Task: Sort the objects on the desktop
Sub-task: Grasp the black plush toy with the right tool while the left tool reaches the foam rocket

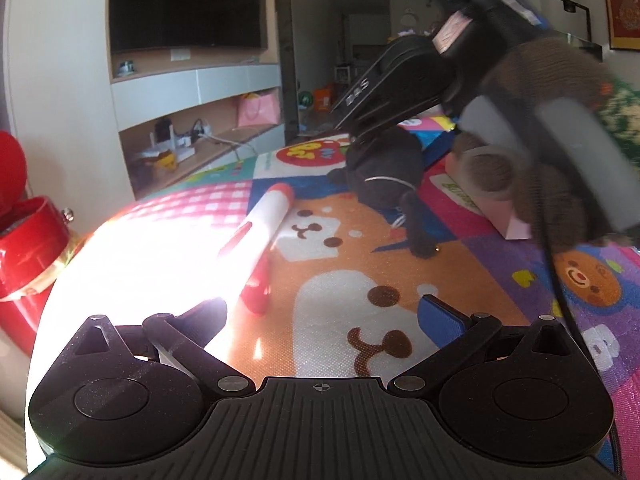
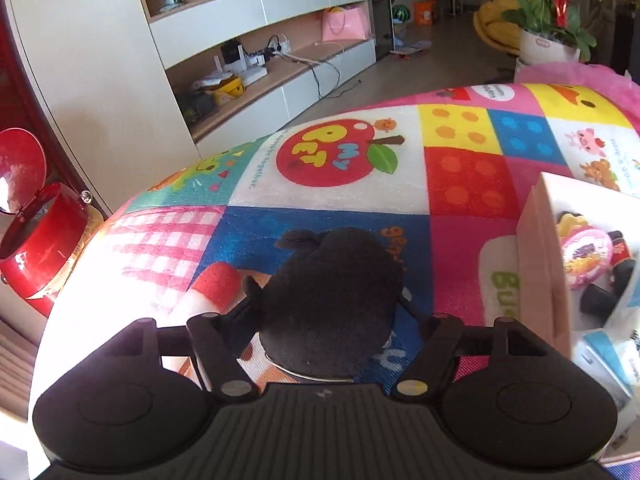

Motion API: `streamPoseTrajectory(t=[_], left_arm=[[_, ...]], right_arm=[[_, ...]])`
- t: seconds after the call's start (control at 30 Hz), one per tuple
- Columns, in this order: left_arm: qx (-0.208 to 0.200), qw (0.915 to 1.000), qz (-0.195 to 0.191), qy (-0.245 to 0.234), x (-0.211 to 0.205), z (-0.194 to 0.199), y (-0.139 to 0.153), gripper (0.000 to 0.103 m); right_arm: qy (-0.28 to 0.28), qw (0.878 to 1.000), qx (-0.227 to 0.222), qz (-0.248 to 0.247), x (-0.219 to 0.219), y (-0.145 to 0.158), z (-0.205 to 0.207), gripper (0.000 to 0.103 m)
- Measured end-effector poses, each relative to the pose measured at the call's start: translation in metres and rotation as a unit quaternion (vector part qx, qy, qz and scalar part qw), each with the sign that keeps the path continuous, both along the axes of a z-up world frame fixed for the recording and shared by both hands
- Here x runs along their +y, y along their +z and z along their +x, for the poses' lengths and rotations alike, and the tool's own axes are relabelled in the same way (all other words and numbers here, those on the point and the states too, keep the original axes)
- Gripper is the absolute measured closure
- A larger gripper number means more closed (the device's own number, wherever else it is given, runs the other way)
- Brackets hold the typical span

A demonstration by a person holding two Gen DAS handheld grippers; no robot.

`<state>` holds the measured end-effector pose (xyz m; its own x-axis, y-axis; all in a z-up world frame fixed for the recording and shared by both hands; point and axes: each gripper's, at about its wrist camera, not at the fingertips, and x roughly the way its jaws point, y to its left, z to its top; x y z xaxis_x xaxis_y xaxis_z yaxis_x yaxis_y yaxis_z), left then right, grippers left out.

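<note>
A black plush toy (image 2: 328, 304) sits on the cartoon-print mat (image 2: 460, 184), and my right gripper (image 2: 326, 296) is shut on it, the plush bulging up between the fingers. Seen from the left wrist, that right gripper (image 1: 380, 148) comes down from the upper right onto the black plush toy (image 1: 384, 176), held by a hand in a brown knit glove (image 1: 552, 80). A red-and-white marker (image 1: 264, 236) lies diagonally on the mat, just ahead of my left gripper (image 1: 328, 312). The left gripper is open with nothing between its fingers; its left finger is washed out by glare.
A pale pink box (image 2: 540, 264) holding several small items stands at the mat's right side, also seen as the pink box (image 1: 516, 220) behind the gloved hand. A red lidded bin (image 2: 44, 248) stands off the table's left edge. Strong sunlight glares on the mat's left part.
</note>
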<state>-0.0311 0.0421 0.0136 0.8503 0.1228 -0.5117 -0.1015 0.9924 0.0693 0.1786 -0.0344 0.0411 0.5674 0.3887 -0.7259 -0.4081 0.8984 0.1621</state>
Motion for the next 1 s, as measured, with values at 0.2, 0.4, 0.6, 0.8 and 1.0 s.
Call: streamPoseTrajectory(t=[0.2, 0.4, 0.6, 0.8, 1.0], left_arm=[[0.010, 0.9997, 0.020, 0.006, -0.005, 0.002, -0.001, 0.000], [0.021, 0.9984, 0.053, 0.006, -0.014, 0.006, -0.003, 0.000], [0.025, 0.9989, 0.039, 0.004, -0.010, 0.008, -0.003, 0.000], [-0.007, 0.9983, 0.051, 0.029, 0.007, 0.014, 0.010, 0.000], [0.013, 0.9956, 0.081, 0.045, 0.022, 0.049, 0.011, 0.001]], right_arm=[[0.030, 0.998, -0.031, 0.046, -0.087, 0.035, -0.084, 0.032], [-0.044, 0.998, -0.035, 0.037, -0.177, 0.024, -0.153, 0.032], [-0.103, 0.993, -0.026, 0.059, -0.233, -0.016, -0.191, 0.031], [-0.124, 0.986, -0.093, 0.062, -0.244, -0.035, -0.211, 0.013], [-0.128, 0.985, -0.092, 0.074, -0.244, -0.057, -0.209, 0.001]])
